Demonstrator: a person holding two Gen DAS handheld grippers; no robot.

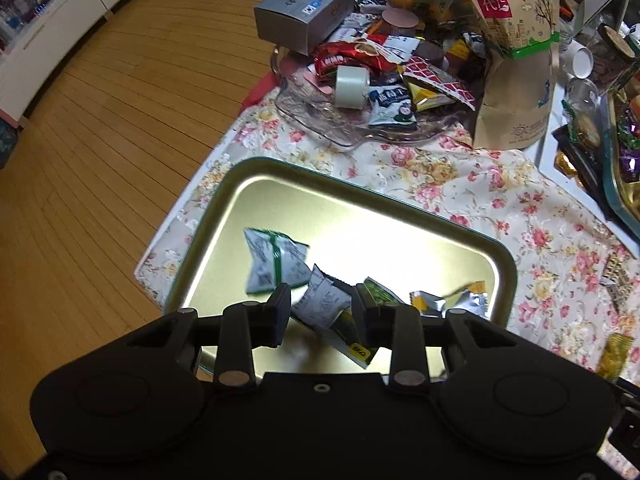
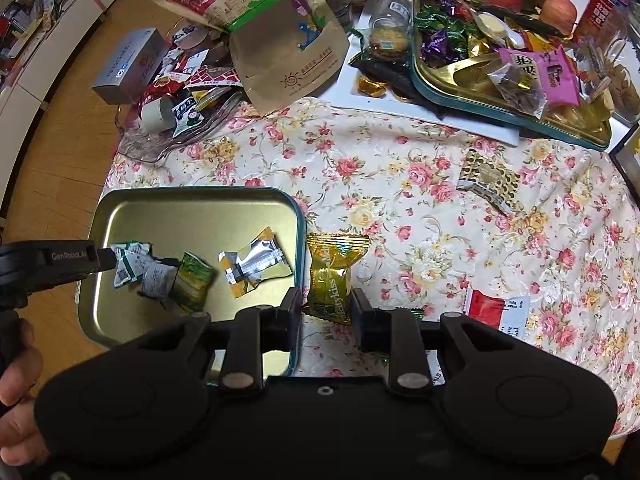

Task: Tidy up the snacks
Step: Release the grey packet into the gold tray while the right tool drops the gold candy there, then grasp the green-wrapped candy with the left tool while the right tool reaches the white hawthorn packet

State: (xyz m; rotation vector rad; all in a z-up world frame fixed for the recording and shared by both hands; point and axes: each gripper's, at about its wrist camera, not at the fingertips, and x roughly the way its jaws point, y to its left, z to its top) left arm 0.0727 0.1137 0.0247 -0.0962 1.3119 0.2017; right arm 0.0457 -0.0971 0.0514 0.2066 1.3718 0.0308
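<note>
A gold tin tray with a teal rim lies on the floral cloth and holds several wrapped snacks. My left gripper is open above the tray, its fingers either side of a grey-and-green packet; a white-and-green packet looks blurred just beyond it. It shows in the right wrist view at the tray's left side. My right gripper hangs just right of the tray, its jaws close on both sides of a gold wrapped candy; contact is not clear.
A glass dish piled with snacks, a grey box and a brown paper bag stand behind the tray. A second tin full of sweets lies at the back right. Loose packets lie on the cloth. Wooden floor is to the left.
</note>
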